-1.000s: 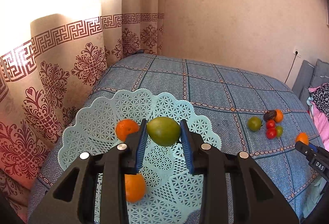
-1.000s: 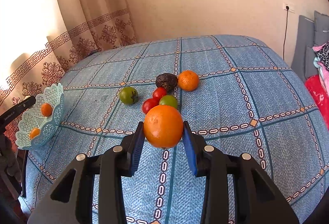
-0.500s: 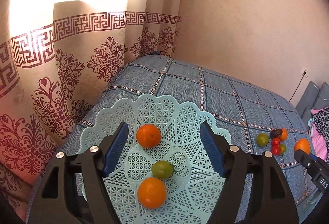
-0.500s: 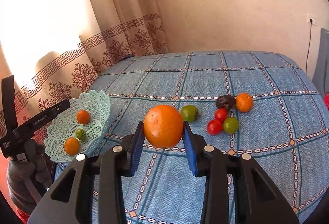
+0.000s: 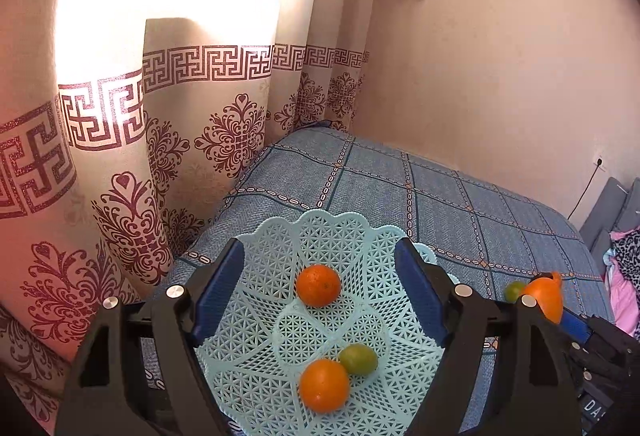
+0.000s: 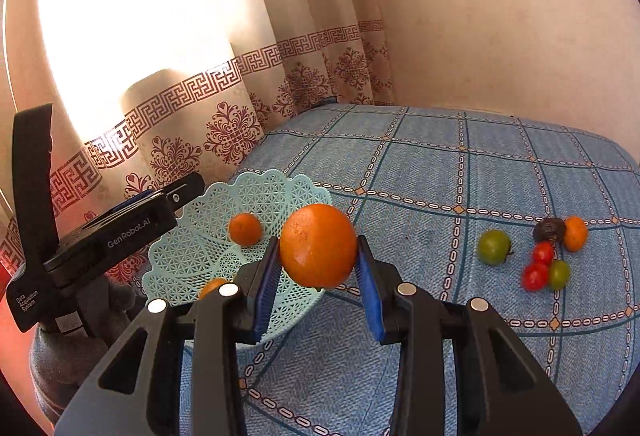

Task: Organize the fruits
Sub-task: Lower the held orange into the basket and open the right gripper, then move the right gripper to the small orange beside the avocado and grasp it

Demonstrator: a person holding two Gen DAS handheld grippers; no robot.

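Orange fruit is being ferried to the pale green lattice basket (image 6: 192, 256), which is sitting near the bed's corner beside the curtain (image 6: 224, 108). The right gripper (image 6: 318, 268) is pinching a large orange (image 6: 318, 244) between its blue pads, holding it in the air just at the basket's rim, not yet over the bowl. The left gripper (image 5: 320, 292) is hovering above the basket with its jaws spread wide and nothing between them; below it two oranges (image 5: 319, 285) and a small green fruit (image 5: 358, 358) are lying inside. Judging by this, the delivery step is under way, and the next move calls for carrying the orange further over the bowl, lowering it and parting the pads gently so it is not rolling out. The left tool may be needing to clear away first. Remaining fruits (image 6: 540, 256) are waiting well apart, toward the bedspread's (image 6: 480, 164) far side.
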